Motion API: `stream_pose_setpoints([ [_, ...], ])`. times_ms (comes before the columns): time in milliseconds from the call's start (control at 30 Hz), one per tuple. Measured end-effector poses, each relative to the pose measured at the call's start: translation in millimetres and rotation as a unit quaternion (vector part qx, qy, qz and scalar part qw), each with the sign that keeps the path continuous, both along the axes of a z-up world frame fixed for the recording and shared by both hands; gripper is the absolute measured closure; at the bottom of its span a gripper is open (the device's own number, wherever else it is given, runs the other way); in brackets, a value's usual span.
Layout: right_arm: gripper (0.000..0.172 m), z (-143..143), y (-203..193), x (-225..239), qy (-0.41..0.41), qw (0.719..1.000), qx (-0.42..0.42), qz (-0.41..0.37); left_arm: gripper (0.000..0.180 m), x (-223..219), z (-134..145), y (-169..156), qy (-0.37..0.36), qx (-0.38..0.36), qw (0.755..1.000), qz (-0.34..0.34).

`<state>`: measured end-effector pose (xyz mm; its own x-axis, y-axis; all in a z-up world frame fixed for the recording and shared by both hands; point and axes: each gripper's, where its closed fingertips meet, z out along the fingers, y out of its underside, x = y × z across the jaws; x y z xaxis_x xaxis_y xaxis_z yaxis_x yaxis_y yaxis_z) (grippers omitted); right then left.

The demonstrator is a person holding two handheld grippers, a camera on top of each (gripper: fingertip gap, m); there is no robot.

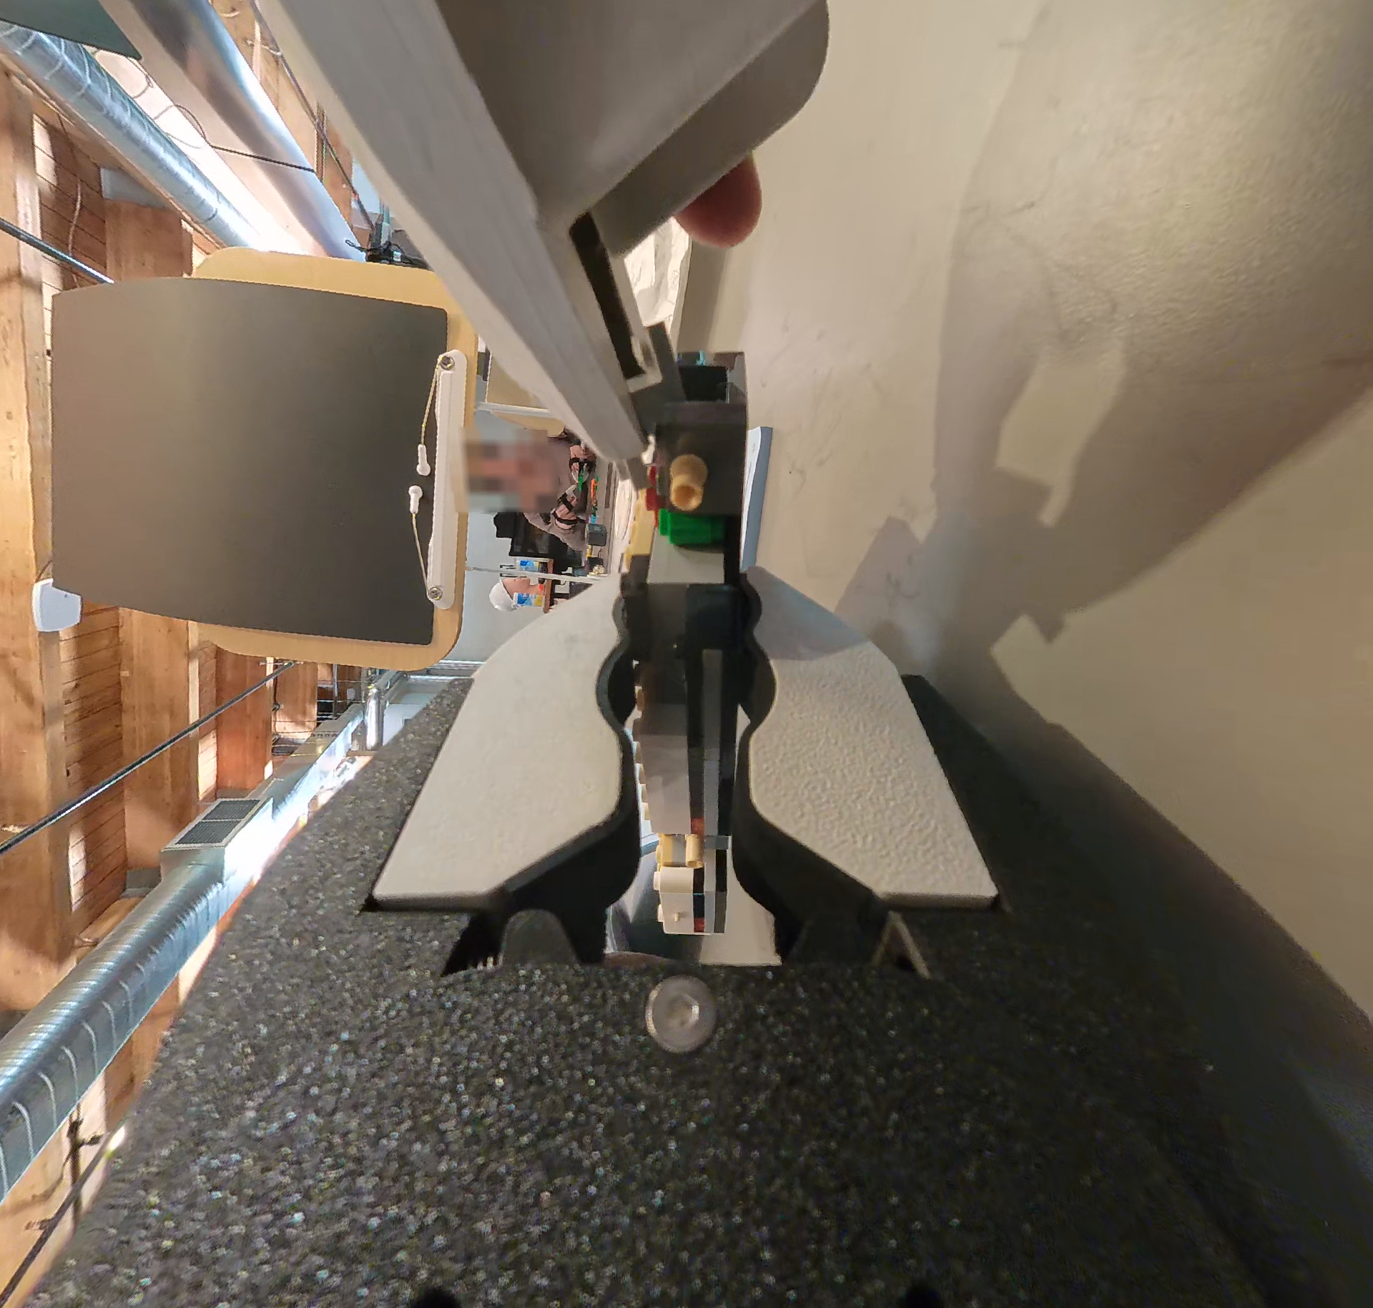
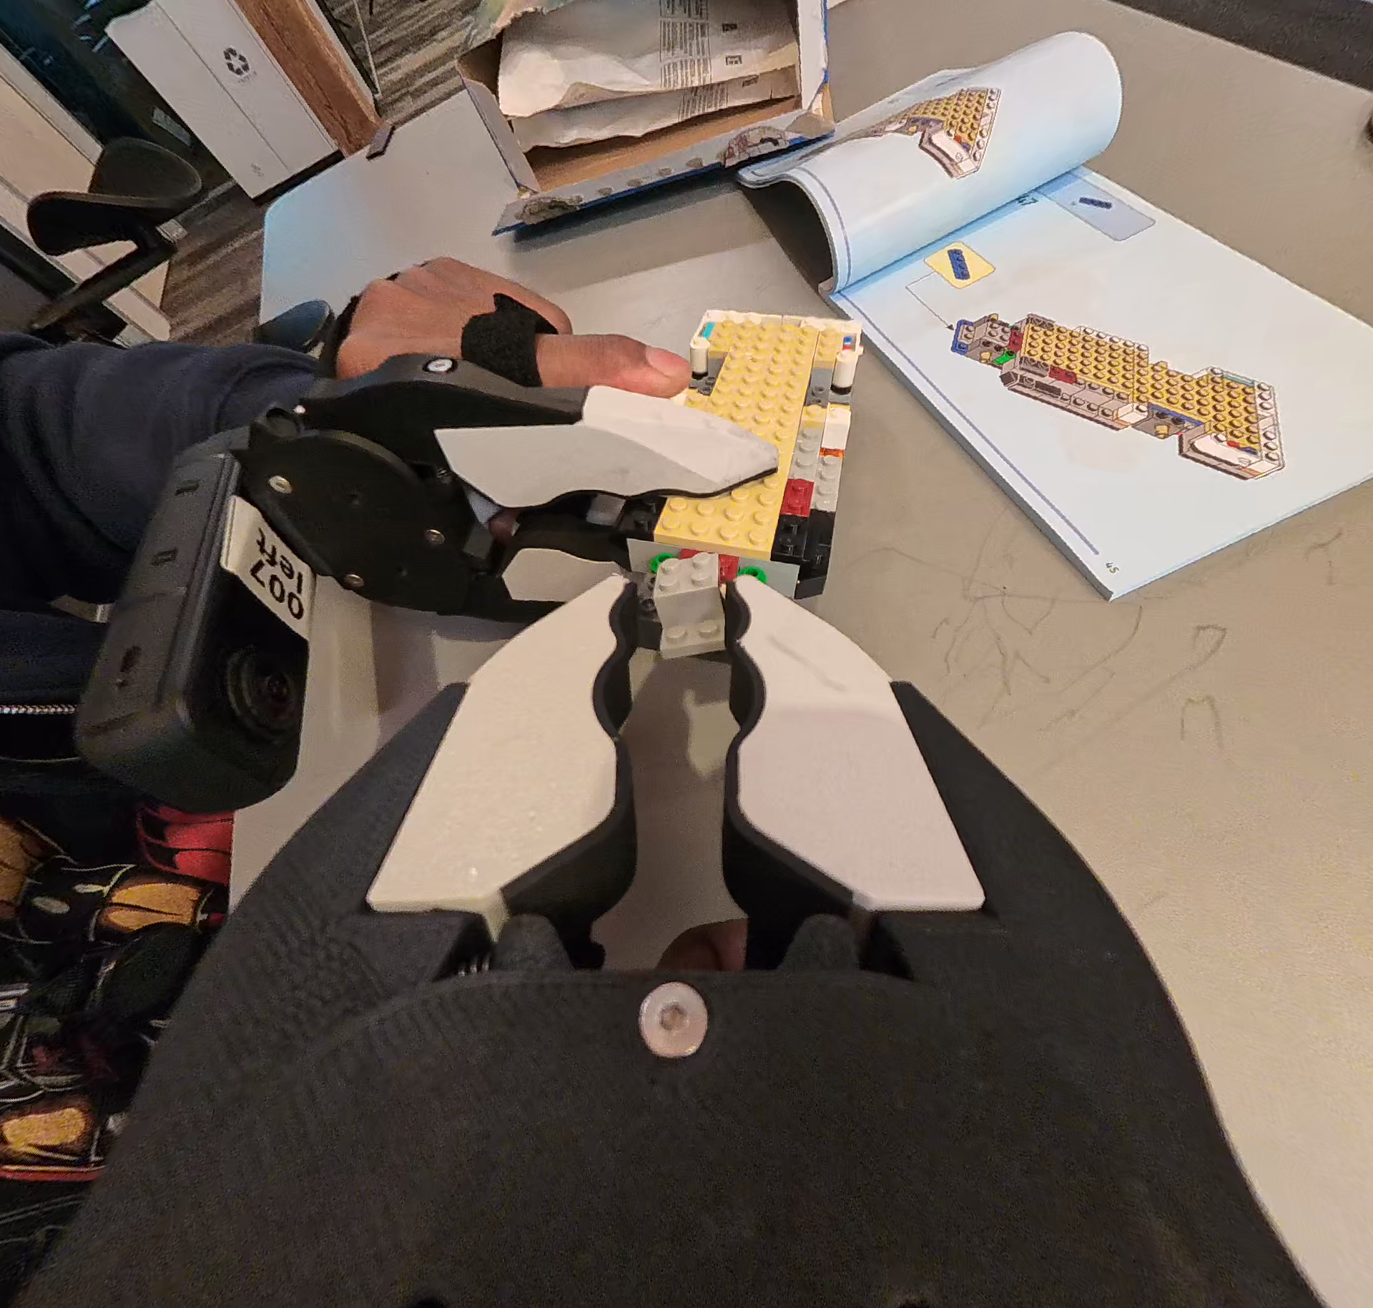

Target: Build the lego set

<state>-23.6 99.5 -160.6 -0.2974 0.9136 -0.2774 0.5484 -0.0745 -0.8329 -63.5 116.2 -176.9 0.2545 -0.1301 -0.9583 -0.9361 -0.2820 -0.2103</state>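
- Here we are holding a gripper in each hand over a grey table (image 2: 1114,752).
- Our left gripper (image 2: 713,499) is reaching in from the left, lying on its side. Its fingers are squeezing the brick model (image 2: 750,410), one finger on the yellow top and one underneath.
- In the left wrist view, the brick model (image 1: 687,752) is sitting tight between the two fingers of the left gripper (image 1: 683,589), running the whole way along them. At its far end we are seeing a tan peg (image 1: 687,481) and a green brick (image 1: 695,529).
- Our left hand (image 2: 446,321) is resting just behind the model, with the thumb lying by the model's edge.
- Our right gripper (image 2: 680,604) is pointing at the near end of the model. A small grey brick (image 2: 691,604) is sitting between its fingertips and touching the model. The right finger is touching the brick. We cannot tell if the left finger is pressing on it.
- An open booklet (image 2: 1114,381) with pale blue pages is lying on the table to the right, near the model.
- A torn cardboard box (image 2: 654,83) with papers inside is lying farther back.
- A black chair (image 2: 111,195) is standing off to the left, past the table.
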Motion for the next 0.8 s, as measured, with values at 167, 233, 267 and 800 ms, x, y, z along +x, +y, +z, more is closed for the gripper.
stream_pose_setpoints([
  [167, 0.146, 2, -1, -2, 0.011, 1.0, 0.003, 0.003, 0.157, -1, -1, 1, -0.015, -0.001, 1.0, -0.001],
  [233, 0.143, 0, -1, -2, 0.01, 1.0, 0.007, 0.004, 0.157, -1, 0, 1, -0.014, 0.001, 1.0, -0.001],
  [267, 0.142, 0, 0, -3, 0.011, 1.0, 0.008, 0.005, 0.157, 0, 0, 1, -0.014, 0.002, 1.0, -0.002],
  [800, 0.136, 16, 19, 12, 0.222, 0.826, 0.509, 0.096, 0.157, -4, 1, 3, -0.024, 0.001, 1.0, 0.0],
])
